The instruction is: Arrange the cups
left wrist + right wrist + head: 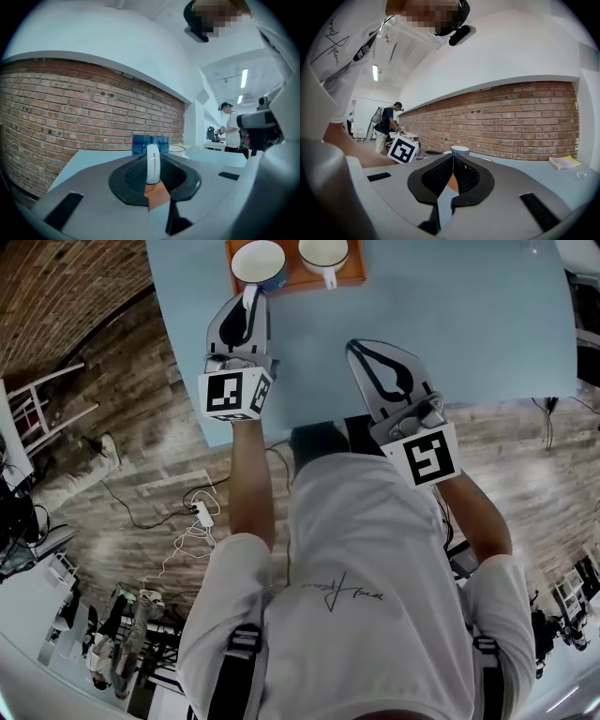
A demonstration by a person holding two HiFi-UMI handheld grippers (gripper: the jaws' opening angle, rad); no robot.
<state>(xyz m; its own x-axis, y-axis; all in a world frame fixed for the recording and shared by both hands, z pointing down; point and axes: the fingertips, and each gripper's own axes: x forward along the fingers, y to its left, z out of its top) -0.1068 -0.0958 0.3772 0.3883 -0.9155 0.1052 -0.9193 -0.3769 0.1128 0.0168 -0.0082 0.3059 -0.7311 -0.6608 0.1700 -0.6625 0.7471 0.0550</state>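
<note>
Left gripper (246,313) is clamping the handle (153,163) of the blue cup (260,265) on the orange tray (291,283) at the table's (469,334) far edge, while the right gripper (361,357) is hovering closed and empty; the next move likely calls for a level lift.

1. blue cup (259,263): white inside, upright, at left end of orange tray (352,279); white handle (153,164) clamped in left gripper (249,301).
2. cream cup (323,251): upright, just beside it on the same tray, handle toward the person.

Tabletop (469,324) right of tray (354,276) open; blue cup (260,263), white cup (323,251) fill tray.
</note>
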